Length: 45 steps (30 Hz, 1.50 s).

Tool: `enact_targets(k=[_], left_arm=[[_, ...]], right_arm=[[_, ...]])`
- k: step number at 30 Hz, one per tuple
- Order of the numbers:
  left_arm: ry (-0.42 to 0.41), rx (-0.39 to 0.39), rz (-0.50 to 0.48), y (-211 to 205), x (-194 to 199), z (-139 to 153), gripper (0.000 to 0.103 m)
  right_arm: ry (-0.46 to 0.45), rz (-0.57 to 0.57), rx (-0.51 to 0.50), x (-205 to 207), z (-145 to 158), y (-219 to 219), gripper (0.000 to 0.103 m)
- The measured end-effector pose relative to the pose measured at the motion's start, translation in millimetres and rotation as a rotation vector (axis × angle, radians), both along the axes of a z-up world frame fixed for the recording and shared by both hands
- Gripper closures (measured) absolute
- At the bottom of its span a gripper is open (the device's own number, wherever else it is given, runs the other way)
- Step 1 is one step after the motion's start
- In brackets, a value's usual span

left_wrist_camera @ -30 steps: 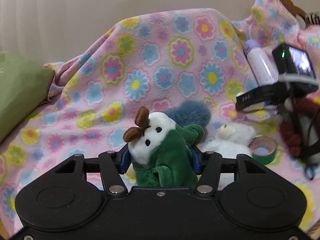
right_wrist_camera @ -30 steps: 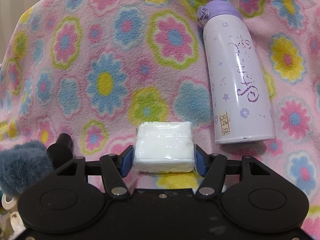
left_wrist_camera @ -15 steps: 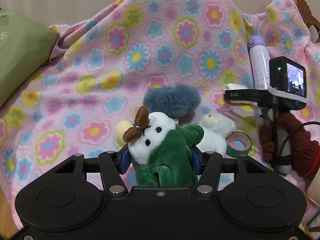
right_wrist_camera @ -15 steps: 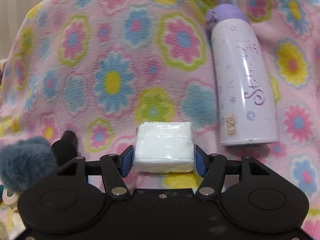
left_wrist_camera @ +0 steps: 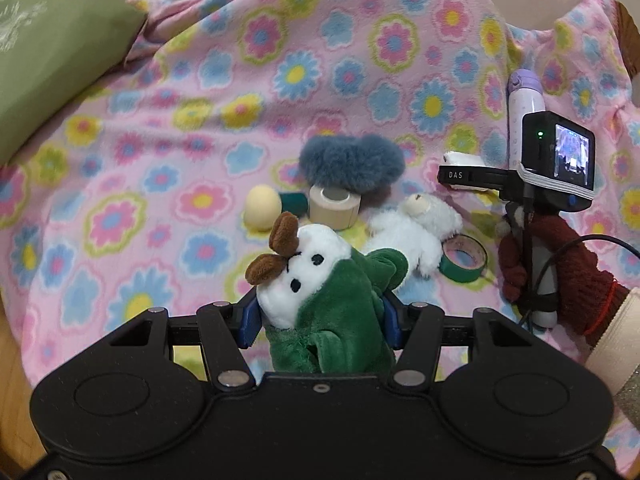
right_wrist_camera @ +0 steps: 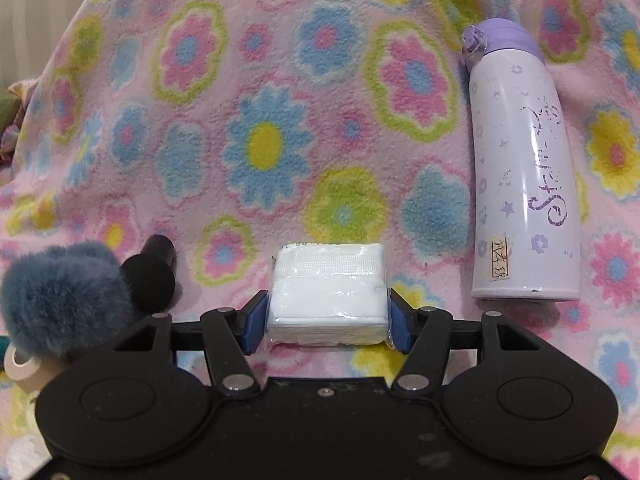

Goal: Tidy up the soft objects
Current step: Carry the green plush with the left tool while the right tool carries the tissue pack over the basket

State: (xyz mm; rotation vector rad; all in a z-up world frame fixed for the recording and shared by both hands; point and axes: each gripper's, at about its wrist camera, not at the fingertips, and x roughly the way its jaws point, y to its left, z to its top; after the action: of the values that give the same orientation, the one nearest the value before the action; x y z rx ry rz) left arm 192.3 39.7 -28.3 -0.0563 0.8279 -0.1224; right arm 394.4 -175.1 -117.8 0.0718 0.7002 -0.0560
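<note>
Left wrist view, grip: the left gripper (left_wrist_camera: 320, 316) pinches a plush toy in a green suit (left_wrist_camera: 320, 300) between its blue pads, white face and brown ears tipped up and to the left.
Left wrist view, key relation: the other soft things lie ahead of and below the held toy on the flowered blanket (left_wrist_camera: 200, 128); a white plush bear (left_wrist_camera: 416, 228) sits just ahead to the right, a blue-grey furry piece (left_wrist_camera: 352, 162) farther on.
Left wrist view, clutter: a cream egg (left_wrist_camera: 262, 214), a beige tape roll (left_wrist_camera: 334, 210) and a green tape roll (left_wrist_camera: 464, 258) are mixed in among them; a green cushion (left_wrist_camera: 48, 52) lies far left.
Left wrist view, other arm: the right gripper (left_wrist_camera: 464, 176), held by a hand in a dark red glove (left_wrist_camera: 560, 276), works to the right, nearer the lilac bottle (left_wrist_camera: 524, 120).
Right wrist view, grip: the right gripper (right_wrist_camera: 328, 314) is closed on a white wrapped tissue pack (right_wrist_camera: 326, 288), squarish, flat, its long side spanning the pads.
Right wrist view, key relation: the lilac bottle (right_wrist_camera: 520, 168) lies on its side ahead to the right, cap pointing away, apart from the pack; open blanket (right_wrist_camera: 264, 140) lies straight ahead.
Right wrist view, left edge: the blue-grey furry piece (right_wrist_camera: 60, 288) is near, a black knob (right_wrist_camera: 150, 280) beside it.
Judgement: both soft items look carried, not yet set down.
</note>
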Motion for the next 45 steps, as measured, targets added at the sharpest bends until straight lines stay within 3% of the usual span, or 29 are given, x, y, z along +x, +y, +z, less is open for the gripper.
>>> enact_targets(k=[9, 12, 19, 26, 36, 45], left_arm=[[0.045, -0.003, 0.024, 5.9, -17.8, 1.6, 0.049], [0.051, -0.012, 0.027, 6.2, -22.9, 4.1, 0.049], [0.040, -0.005, 0.011, 4.0, -44.9, 12.3, 0.049], [0.045, -0.002, -0.006, 2.2, -77.1, 15.9, 0.049], [0.053, -0.020, -0.018, -3.2, -128.7, 12.9, 0.048], [0.028, -0.008, 0.006, -0.1, -166.0, 11.5, 0.048]], right_arm=[[0.118, -0.001, -0.020, -33.1, 28.6, -4.4, 0.044], [0.110, 0.026, -0.029, -63.1, 50.9, -2.3, 0.044], [0.061, 0.064, 0.115, -149.8, 104.3, -5.4, 0.044], [0.001, 0.105, 0.190, -236.1, 136.6, 7.6, 0.044], [-0.014, 0.109, 0.219, -340.9, 144.4, 23.7, 0.044], [0.030, 0.108, 0.200, -399.8, 131.5, 36.3, 0.044]])
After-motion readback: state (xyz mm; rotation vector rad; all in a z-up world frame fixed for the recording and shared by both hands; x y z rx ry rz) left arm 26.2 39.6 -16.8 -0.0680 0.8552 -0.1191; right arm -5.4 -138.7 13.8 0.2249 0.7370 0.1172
